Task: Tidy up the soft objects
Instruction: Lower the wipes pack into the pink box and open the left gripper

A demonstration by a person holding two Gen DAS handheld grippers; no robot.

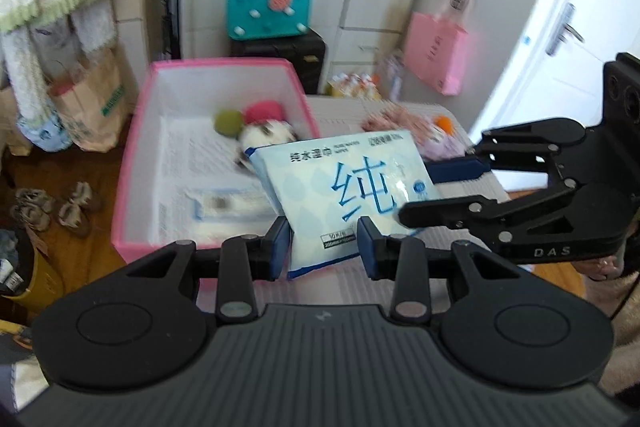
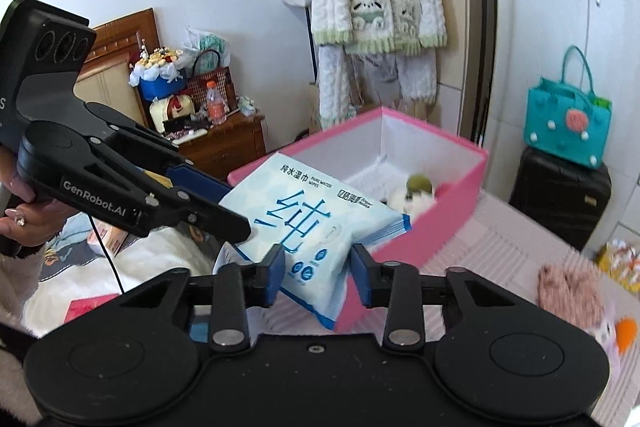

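Both grippers hold one pack of wet wipes (image 1: 352, 195) in the air, tilted, over the near corner of a pink box (image 1: 136, 155). The left gripper (image 1: 323, 245) has its two blue pads (image 1: 280, 247) pressed against the lower end of the pack, which bulges between them. The right gripper (image 2: 318, 273) is clenched on the same pack (image 2: 312, 227), its pads (image 2: 276, 277) pinching one end so the wrapper creases there. From the left gripper, the right one (image 1: 436, 187) reaches in from the right side, one finger lying across the pack's right edge and the other behind it. From the right gripper, the left one (image 2: 208, 203) comes in from the left with its fingers closed on the pack's left edge, and a hand (image 2: 28, 215) grips its handle. Ahead of the left gripper, inside the box, lie a green ball (image 1: 229, 121), a pink ball (image 1: 264, 111) and a white plush toy (image 1: 268, 137), all near the far right corner, and a flat pack (image 1: 228, 205) rests on the box floor, nearer. The box stands on a pink checked cloth (image 2: 500, 247). To the right of the right gripper, on that cloth, lie a pink fuzzy thing (image 2: 568, 291) and a lilac plush with an orange part (image 2: 616, 337), apart from the box.
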